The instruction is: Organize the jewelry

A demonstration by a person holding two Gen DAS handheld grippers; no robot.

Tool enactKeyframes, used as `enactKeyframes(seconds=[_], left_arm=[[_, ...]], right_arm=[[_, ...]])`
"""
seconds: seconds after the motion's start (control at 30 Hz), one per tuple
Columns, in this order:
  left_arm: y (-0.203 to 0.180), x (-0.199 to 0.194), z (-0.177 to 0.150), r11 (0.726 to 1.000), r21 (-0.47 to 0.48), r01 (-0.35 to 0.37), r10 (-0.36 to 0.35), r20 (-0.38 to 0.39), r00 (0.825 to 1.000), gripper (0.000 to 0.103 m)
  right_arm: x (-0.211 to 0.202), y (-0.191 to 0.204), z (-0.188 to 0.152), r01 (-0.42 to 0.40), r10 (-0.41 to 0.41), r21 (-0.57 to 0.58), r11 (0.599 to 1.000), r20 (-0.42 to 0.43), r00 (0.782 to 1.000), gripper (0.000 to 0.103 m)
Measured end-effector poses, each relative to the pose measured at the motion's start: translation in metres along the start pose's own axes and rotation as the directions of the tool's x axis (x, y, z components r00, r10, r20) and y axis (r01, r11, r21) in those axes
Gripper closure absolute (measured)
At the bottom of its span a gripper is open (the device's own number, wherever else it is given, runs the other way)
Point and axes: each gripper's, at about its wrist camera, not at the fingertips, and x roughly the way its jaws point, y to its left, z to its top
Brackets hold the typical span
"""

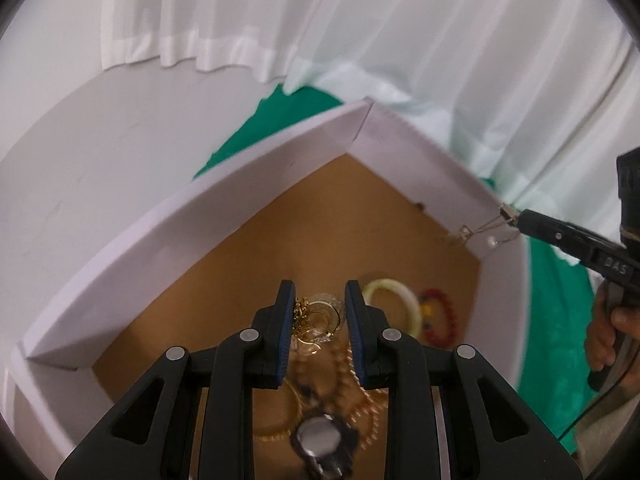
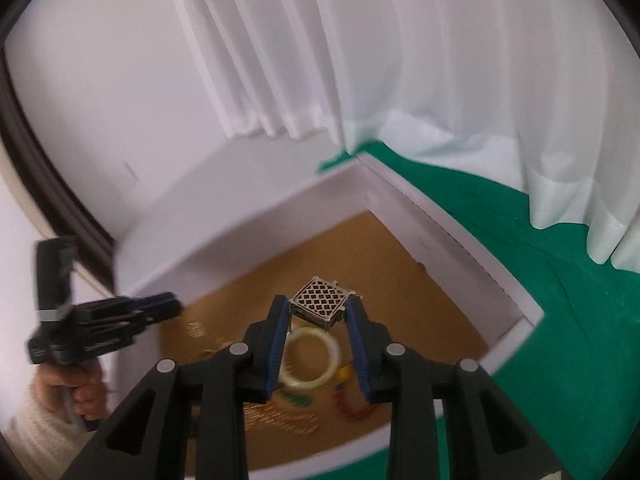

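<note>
We carry an earring (image 2: 319,307) in the right hand-held gripper (image 2: 319,314) and gold jewelry (image 1: 306,314) in the left hand-held gripper (image 1: 320,300) over the box (image 2: 248,224), center frame; next, set each down gently.

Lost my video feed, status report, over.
Left gripper shut on gold jewelry. Right gripper shut on lattice earring. Both above box. Nothing in the way.

Green cloth (image 2: 540,280) w/ white box (image 2: 440,216) on it.

White pleated curtains (image 2: 400,60) hang behind a green cloth (image 2: 560,320), beside a plain white wall (image 2: 100,100).
</note>
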Motion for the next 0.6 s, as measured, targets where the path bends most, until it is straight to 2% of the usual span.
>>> enactKeyframes(seconds=[0.1, 0.13, 0.17, 0.2, 0.23, 0.27, 0.4, 0.43, 0.47, 0.6], left_arm=[[-0.001, 0.023, -0.001, 1.0, 0.005, -0.025, 0.026, -0.042, 0.999, 0.076], [-0.002, 0.027, -0.003, 0.999, 0.009, -0.043, 0.044, -0.054, 0.998, 0.07], [-0.003, 0.03, -0.005, 0.998, 0.018, -0.067, 0.068, -0.061, 0.996, 0.056], [-0.005, 0.029, -0.007, 0.996, 0.03, -0.088, 0.089, -0.053, 0.995, 0.048], [-0.008, 0.025, -0.009, 0.994, 0.043, -0.105, 0.106, -0.035, 0.994, 0.034], [-0.01, 0.02, -0.011, 0.991, 0.055, -0.119, 0.12, -0.014, 0.993, 0.027], [-0.025, -0.015, -0.021, 0.98, 0.094, -0.178, 0.169, 0.093, 0.981, 0.014], [-0.03, -0.027, -0.024, 0.977, 0.095, -0.193, 0.18, 0.126, 0.975, 0.004], [-0.037, -0.041, -0.027, 0.973, 0.095, -0.212, 0.194, 0.166, 0.967, 0.001], [-0.061, -0.077, -0.039, 0.95, 0.052, -0.307, 0.283, 0.268, 0.921, 0.001]], right_arm=[[0.032, -0.017, 0.0, 0.062, -0.062, -0.001, 0.998, -0.045, 0.997, 0.071], [0.04, -0.023, -0.001, 0.072, -0.071, 0.006, 0.997, -0.063, 0.995, 0.071], [0.044, -0.028, -0.003, 0.087, -0.085, 0.014, 0.996, -0.076, 0.993, 0.061], [0.045, -0.034, -0.005, 0.103, -0.1, 0.023, 0.994, -0.079, 0.992, 0.053], [0.044, -0.037, -0.007, 0.116, -0.114, 0.032, 0.993, -0.071, 0.991, 0.039], [0.041, -0.038, -0.009, 0.124, -0.121, 0.037, 0.992, -0.064, 0.991, 0.033], [0.015, -0.032, -0.017, 0.147, -0.147, 0.015, 0.989, -0.024, 0.989, 0.023], [0.008, -0.027, -0.019, 0.147, -0.147, 0.003, 0.989, -0.009, 0.989, 0.023], [-0.001, -0.02, -0.023, 0.152, -0.152, -0.016, 0.988, 0.006, 0.988, 0.023], [-0.022, 0.006, -0.034, 0.185, -0.183, -0.105, 0.977, 0.028, 0.983, 0.022]])
